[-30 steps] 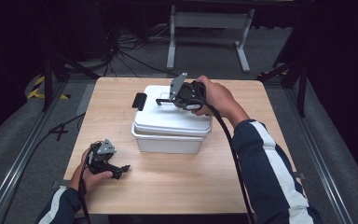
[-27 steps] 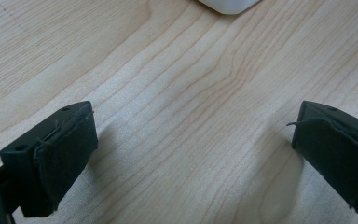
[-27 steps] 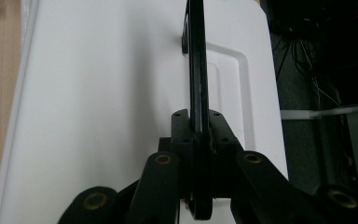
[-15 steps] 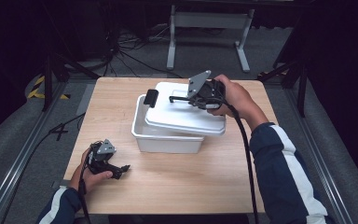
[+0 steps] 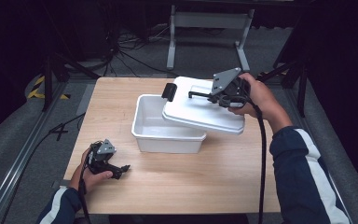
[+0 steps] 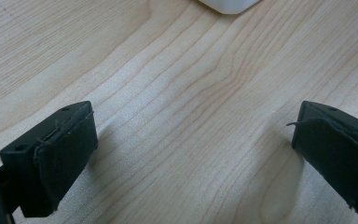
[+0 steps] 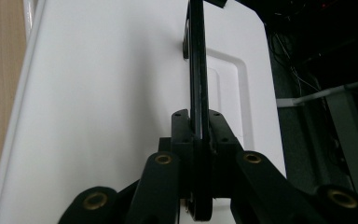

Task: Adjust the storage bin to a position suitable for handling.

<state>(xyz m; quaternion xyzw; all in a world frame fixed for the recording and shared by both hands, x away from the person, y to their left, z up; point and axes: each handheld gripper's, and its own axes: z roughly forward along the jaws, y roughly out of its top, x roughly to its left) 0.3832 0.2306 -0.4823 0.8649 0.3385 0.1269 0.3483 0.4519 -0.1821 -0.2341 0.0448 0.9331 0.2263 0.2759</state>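
Note:
A white plastic bin (image 5: pixel 161 132) stands open in the middle of the wooden table (image 5: pixel 121 102). Its white lid (image 5: pixel 200 112) hangs tilted above the bin's right side, carried by its black handle (image 7: pixel 196 70). My right gripper (image 5: pixel 209 96) is shut on that handle; in the right gripper view the jaws clamp the thin black bar, with the lid (image 7: pixel 102 102) spread behind it. A black latch (image 5: pixel 169 91) sticks out at the lid's far left end. My left gripper (image 5: pixel 122 169) rests on the table near the front left, open, with bare wood between its pads (image 6: pixel 60 149).
A corner of the bin (image 6: pixel 228 5) peeks in at the top of the left gripper view. Beyond the table's far edge stand a metal frame (image 5: pixel 209 21) and floor cables (image 5: pixel 121 51). A rail (image 5: pixel 23 158) runs along the table's left side.
My right gripper has lifted the lid off the bin and carried it up and to the right, baring the bin's inside. The left gripper has stayed put.

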